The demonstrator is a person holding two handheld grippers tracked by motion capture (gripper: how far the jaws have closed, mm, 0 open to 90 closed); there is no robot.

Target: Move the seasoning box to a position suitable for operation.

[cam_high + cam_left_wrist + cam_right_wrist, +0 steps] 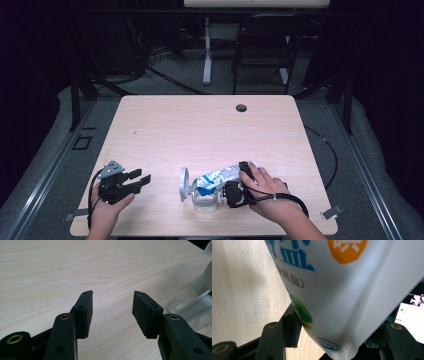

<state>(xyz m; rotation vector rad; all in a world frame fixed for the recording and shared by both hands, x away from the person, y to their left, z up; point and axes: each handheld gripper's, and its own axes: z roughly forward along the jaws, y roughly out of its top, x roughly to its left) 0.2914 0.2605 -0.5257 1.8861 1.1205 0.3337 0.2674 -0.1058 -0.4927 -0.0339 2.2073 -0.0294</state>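
While my right gripper (235, 192) clamps the salt bag (220, 177) tipped over the clear jar (205, 202) near the tabletop (200, 125) front edge | bag soft, shifting, slippery film: I hold its bottom end | print: blue "盐", "(食用盐)" | left gripper (140, 181) apart, empty.
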